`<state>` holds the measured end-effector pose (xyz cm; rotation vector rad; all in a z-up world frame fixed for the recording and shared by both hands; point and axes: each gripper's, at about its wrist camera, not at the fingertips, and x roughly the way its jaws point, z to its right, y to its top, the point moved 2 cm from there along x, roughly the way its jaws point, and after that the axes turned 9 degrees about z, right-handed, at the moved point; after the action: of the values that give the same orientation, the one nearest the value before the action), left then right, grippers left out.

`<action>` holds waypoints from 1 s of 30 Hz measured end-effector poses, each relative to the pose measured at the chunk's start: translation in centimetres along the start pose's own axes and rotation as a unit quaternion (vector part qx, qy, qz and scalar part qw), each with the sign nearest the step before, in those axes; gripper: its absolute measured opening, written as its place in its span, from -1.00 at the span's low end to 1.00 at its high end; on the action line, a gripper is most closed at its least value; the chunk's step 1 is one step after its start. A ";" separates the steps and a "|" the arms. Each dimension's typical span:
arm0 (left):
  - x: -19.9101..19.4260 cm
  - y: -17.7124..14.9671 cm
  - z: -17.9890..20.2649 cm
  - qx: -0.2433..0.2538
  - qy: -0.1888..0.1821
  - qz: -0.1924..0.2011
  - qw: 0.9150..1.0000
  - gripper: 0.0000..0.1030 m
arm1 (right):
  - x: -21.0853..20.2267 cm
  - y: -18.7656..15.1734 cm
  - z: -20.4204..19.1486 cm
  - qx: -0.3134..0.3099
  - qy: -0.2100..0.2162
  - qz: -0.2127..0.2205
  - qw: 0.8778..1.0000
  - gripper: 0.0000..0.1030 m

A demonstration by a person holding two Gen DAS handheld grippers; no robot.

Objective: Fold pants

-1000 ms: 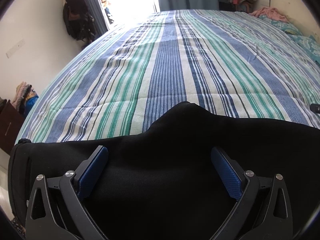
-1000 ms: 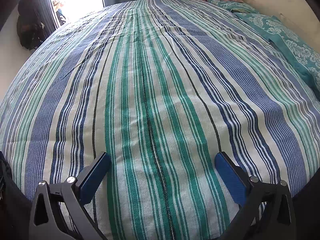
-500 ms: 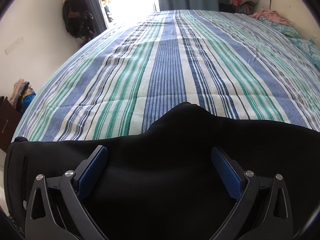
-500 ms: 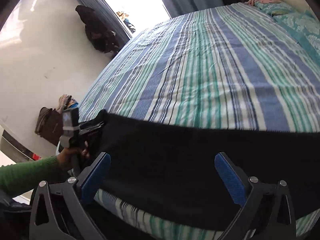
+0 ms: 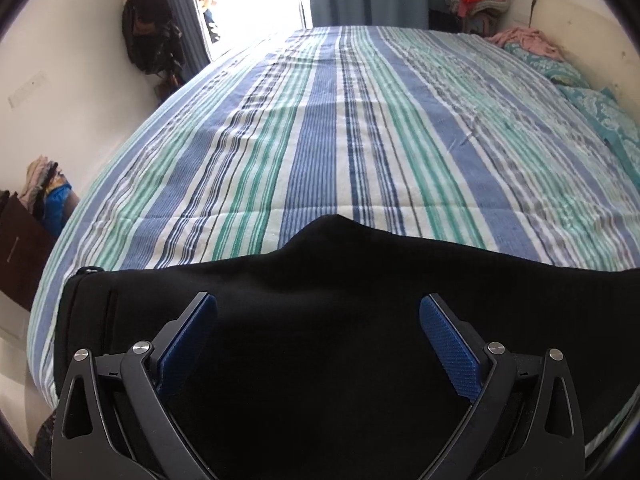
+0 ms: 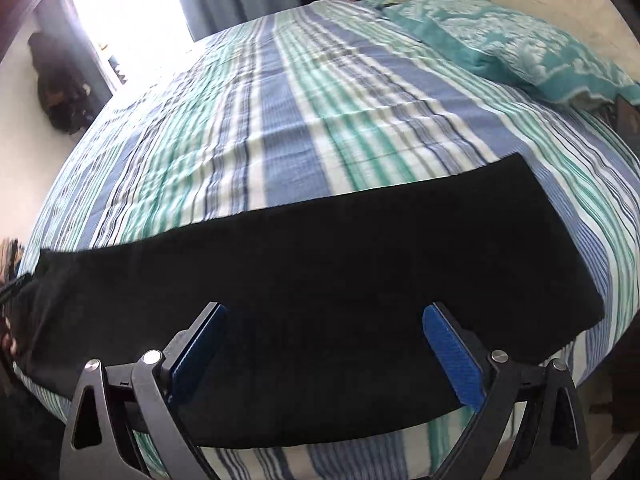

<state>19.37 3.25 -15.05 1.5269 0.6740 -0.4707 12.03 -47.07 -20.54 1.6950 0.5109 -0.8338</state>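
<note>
While the pants point(image 6: 320, 280) lie flat in a long black strip along the near edge of the bed point(image 6: 280, 120), no fold looks started, so I'd call this the approach before the first grasp. Left claw point(image 5: 318, 322) is released, jaws wide, hovering over the waist end point(image 5: 92, 300); right claw point(image 6: 324, 328) also released, gripping nothing, over the middle of the legs. Hem end point(image 6: 560, 248) sits to the right, near the bed corner.

Next move probably: pinch one end with both claws and carry it over to the other end. Black cloth hides layer edges, so picking up all the layers is the risk.

Pillow point(image 6: 520, 40) and pink clothes point(image 5: 524, 36) are well apart at the far side, nothing blocking.
</note>
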 end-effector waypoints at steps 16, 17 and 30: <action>-2.7 -9.3 11.6 0.065 -0.084 -0.040 0.994 0.97 | -3.5 1.3 2.2 0.074 0.028 0.086 0.993 0.89; -2.9 -9.4 11.6 0.069 -0.083 -0.036 0.993 0.97 | -3.4 1.3 2.1 0.076 0.029 0.087 0.993 0.89; -4.8 -8.2 10.4 0.034 -0.101 -0.031 0.994 0.97 | -3.5 1.4 0.2 0.045 0.047 0.100 0.993 0.89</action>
<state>11.46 -7.78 -18.83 1.4998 0.5528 -0.6920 10.71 -47.35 -17.03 1.8407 0.3642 -0.6417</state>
